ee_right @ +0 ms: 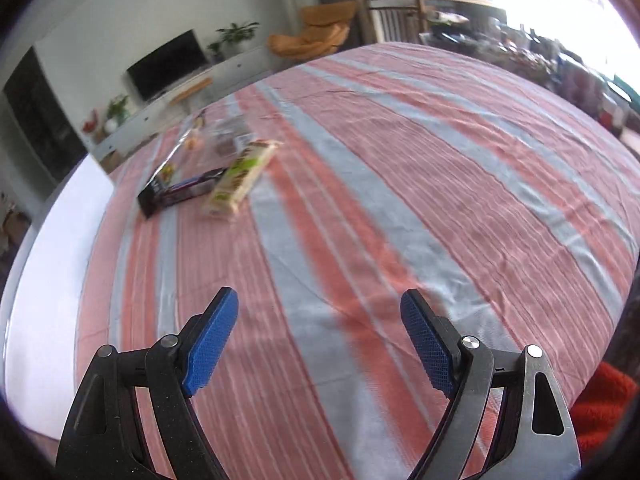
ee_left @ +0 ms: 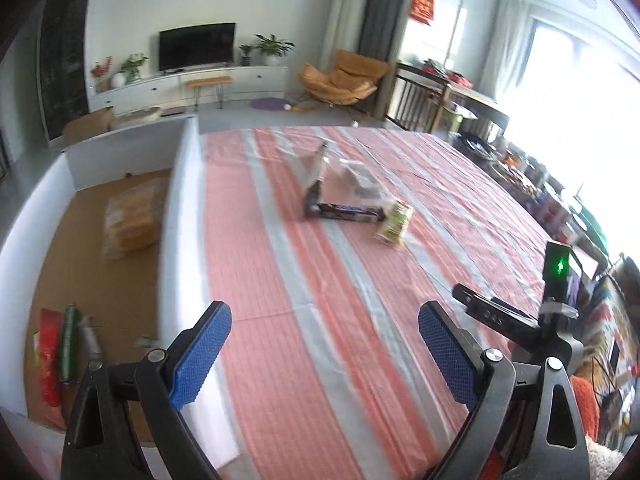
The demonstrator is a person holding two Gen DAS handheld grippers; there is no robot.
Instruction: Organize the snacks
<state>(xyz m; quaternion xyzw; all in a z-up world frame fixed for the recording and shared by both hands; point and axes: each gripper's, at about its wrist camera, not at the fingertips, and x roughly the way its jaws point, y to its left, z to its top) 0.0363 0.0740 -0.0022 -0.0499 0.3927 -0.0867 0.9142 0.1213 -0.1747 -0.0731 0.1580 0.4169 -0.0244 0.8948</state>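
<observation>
Hovering over the striped tabletop (ee_left: pixel 320 320), both tongs stood wide apart and empty: left tongs (ee_left: pixel 325 322), right tongs (ee_right: pixel 319 312). Snacks lay clustered toward the far left part of the cloth, well apart from both: a dark bar packet (ee_left: pixel 344 213), a green-and-cream packet (ee_right: pixel 240 178) touching its end, and clear bags (ee_left: pixel 352 178) behind. Beyond the left edge, a cardboard box (ee_left: pixel 72 264) held more packets.

Dark snack bar (ee_left: pixel 346 212), green-white packet (ee_left: pixel 394 224) and clear bags (ee_left: pixel 352 178) lie clustered together.
</observation>
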